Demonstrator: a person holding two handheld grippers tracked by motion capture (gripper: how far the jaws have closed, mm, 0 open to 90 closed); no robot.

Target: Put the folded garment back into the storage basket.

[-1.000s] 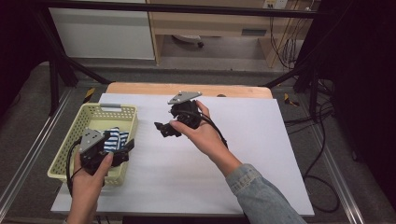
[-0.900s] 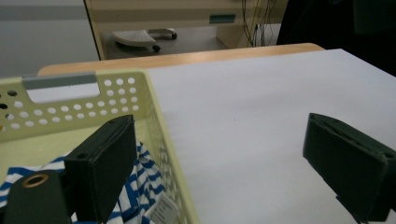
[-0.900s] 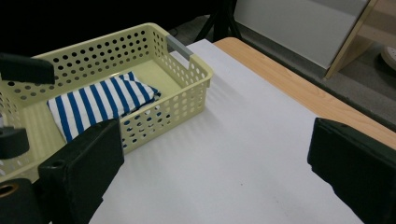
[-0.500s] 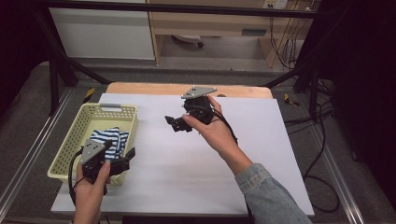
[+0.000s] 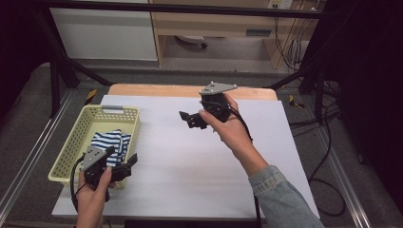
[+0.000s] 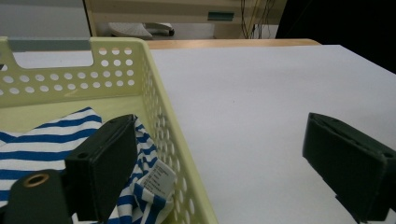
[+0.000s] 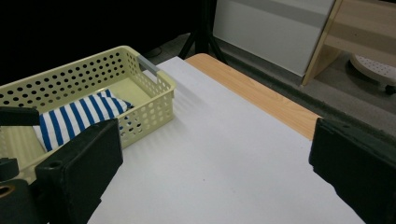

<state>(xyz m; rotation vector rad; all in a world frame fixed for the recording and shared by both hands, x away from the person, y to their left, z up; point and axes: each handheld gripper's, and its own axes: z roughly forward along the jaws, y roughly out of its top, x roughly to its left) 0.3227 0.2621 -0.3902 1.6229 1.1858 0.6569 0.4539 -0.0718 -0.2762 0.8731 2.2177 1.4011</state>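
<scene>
Here we held our left tongs (image 5: pixel 127 164) wide apart with nothing in them, over the yellow basket's (image 5: pixel 78 137) near rim, just by the striped cloth (image 5: pixel 108 141) inside. Our right tongs (image 5: pixel 190 118) hung apart over the white bench (image 5: pixel 190 166). We judged a slow, low reach best.

Both grippers pulled back from the basket

The left gripper (image 5: pixel 124 167), a second ago over the striped cloth (image 5: pixel 110 143) inside the yellow basket (image 5: pixel 76 142), has drawn back to the basket's near corner, jaws empty and apart. The right gripper (image 5: pixel 191 118) has drifted farther from the basket, toward the table's far edge.
</scene>
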